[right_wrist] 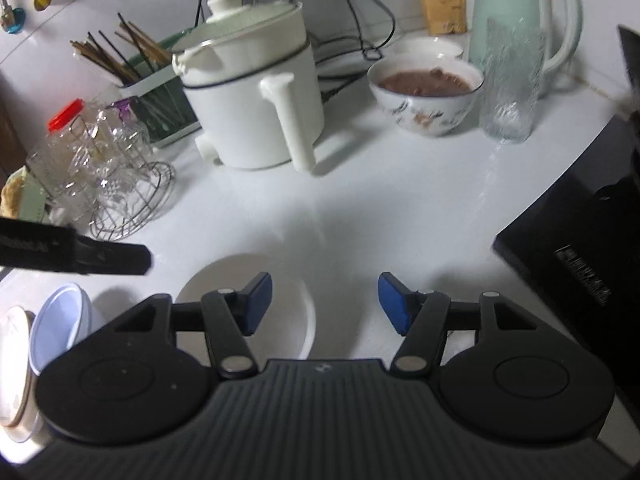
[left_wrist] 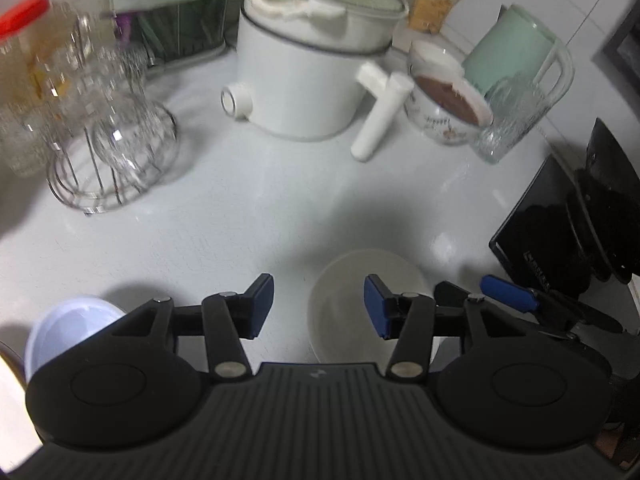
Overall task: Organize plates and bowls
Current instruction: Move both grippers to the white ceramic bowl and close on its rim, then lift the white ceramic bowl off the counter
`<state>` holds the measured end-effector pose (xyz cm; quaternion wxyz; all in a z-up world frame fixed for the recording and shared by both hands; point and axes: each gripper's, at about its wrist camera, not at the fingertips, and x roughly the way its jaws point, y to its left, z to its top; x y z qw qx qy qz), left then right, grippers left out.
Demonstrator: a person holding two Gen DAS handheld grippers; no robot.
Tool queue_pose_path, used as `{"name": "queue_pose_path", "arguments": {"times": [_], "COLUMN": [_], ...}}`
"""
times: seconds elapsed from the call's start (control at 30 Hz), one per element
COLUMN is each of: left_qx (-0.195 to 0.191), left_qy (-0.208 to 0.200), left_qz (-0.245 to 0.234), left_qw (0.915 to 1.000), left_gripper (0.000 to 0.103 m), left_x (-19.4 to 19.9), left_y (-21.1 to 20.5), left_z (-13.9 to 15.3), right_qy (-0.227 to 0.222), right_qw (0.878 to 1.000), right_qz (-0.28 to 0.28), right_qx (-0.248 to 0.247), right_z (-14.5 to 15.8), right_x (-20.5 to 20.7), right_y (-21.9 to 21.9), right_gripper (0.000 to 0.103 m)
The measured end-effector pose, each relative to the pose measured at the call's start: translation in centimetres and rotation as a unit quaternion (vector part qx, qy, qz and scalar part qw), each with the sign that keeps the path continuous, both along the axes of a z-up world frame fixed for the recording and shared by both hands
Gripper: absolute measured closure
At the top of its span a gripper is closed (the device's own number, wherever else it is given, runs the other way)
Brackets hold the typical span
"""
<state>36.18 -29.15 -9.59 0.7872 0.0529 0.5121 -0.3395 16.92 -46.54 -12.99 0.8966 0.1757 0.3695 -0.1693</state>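
Observation:
A white bowl [left_wrist: 352,304] sits on the white counter just under my open left gripper [left_wrist: 319,307]; its right finger is over the bowl. It shows in the right wrist view [right_wrist: 288,312] under the left finger of my open right gripper [right_wrist: 325,304]. A pale blue bowl [left_wrist: 68,328] lies tilted at the near left, also seen in the right wrist view [right_wrist: 56,328], beside a plate edge [right_wrist: 14,364]. The right gripper [left_wrist: 520,300] shows at the right of the left wrist view. A patterned bowl [right_wrist: 426,94] of brown food stands at the back.
A white electric pot [right_wrist: 256,96] with a long handle stands at the back middle. A wire rack of glasses [right_wrist: 112,176], a chopstick holder [right_wrist: 156,92], a green kettle [right_wrist: 516,16] and a ribbed glass [right_wrist: 510,84] line the back. A black cooktop [right_wrist: 576,248] is at right.

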Motion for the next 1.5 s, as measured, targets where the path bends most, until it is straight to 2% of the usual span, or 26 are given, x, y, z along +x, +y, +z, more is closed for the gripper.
{"name": "queue_pose_path", "arguments": {"times": [0.1,0.2,0.33,0.67,0.8,1.03,1.5], "left_qx": [0.016,0.023,0.032,0.044,0.048,0.036,0.004], "left_qy": [0.029,0.056,0.067,0.067,0.060,0.064,0.056], "left_qz": [0.006,0.012,-0.001,-0.029,-0.035,-0.029,-0.002], "left_qw": [0.9994,0.9981,0.9972,0.9964,0.9965,0.9968,0.9984], "left_gripper": [0.047,0.048,0.050,0.078,0.082,0.082,0.082], "left_x": [0.3,0.6,0.4,-0.1,-0.4,-0.4,-0.4], "left_y": [-0.2,-0.1,-0.4,-1.4,-1.3,-0.7,1.6], "left_z": [-1.8,-3.1,-3.9,-4.6,-4.8,-4.2,0.5], "right_qy": [0.006,0.019,0.029,0.040,0.042,0.041,0.009], "right_qw": [1.000,0.999,0.998,0.996,0.995,0.994,0.993], "right_qz": [0.013,0.022,0.031,0.019,0.014,0.010,0.014], "right_qx": [0.018,0.037,0.051,0.078,0.089,0.101,0.118], "right_z": [-0.9,-1.7,-2.5,-3.6,-4.0,-4.1,-0.4], "right_x": [0.4,0.6,0.5,1.1,1.2,1.0,0.4], "right_y": [0.2,0.5,0.9,0.8,0.7,0.9,1.8], "right_gripper": [0.044,0.050,0.060,0.082,0.085,0.087,0.087]}}
